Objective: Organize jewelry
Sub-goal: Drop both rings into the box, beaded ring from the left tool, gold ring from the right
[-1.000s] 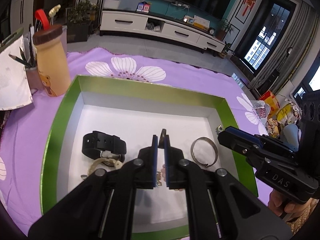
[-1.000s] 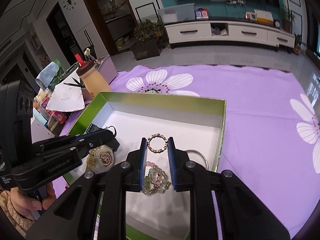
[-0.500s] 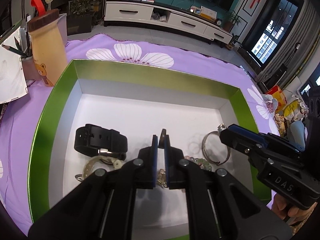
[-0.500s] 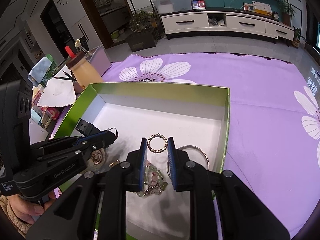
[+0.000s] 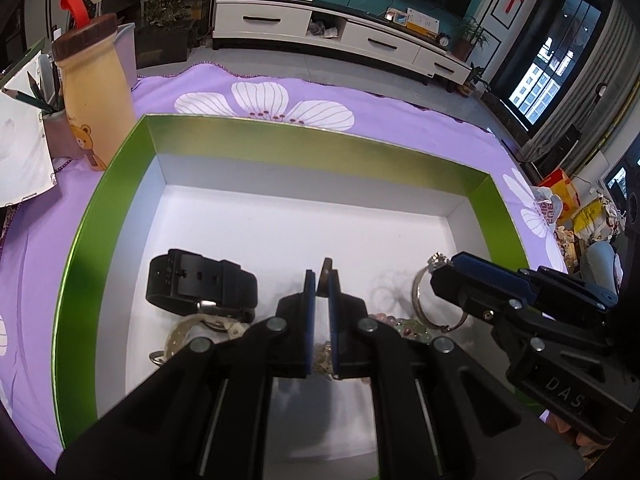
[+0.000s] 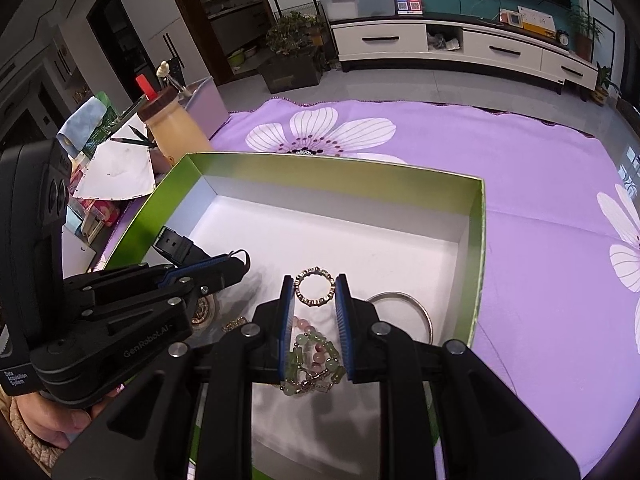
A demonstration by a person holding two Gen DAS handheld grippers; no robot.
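A: Where does the jewelry sit?

B: All of it lies in the green box (image 6: 478,240) on the purple flowered cloth (image 6: 540,184). Against the box's near left wall lie the black watch (image 5: 200,284) and a gold-faced watch (image 6: 206,310); the silver bangle (image 6: 416,308) lies by its right wall, the jade-and-pink bead bracelet (image 6: 316,356) near the middle.

A: And the fingers?

B: The right gripper (image 6: 314,300) pinches a small beaded ring-shaped bracelet (image 6: 314,286) across its width, above the box floor. The left gripper (image 5: 321,280) has its fingers pressed together on a thin dark piece (image 5: 325,270); what it is, I cannot tell.

A: How will the pieces handle?

B: Light, I judge. The ring-shaped bracelet looks stiff enough to hold its shape but may slip, so a hold across its sides suits it. The bead bracelet is limp and will drape; its clasp may snag. The bangle is rigid and smooth, best taken by the rim.

A: Anything in the way?

B: The box walls hem in both grippers, which hang near each other. The bear bottle (image 5: 94,92) and pencil cup (image 5: 56,132) stand beyond the box's far left corner, clear of the work.
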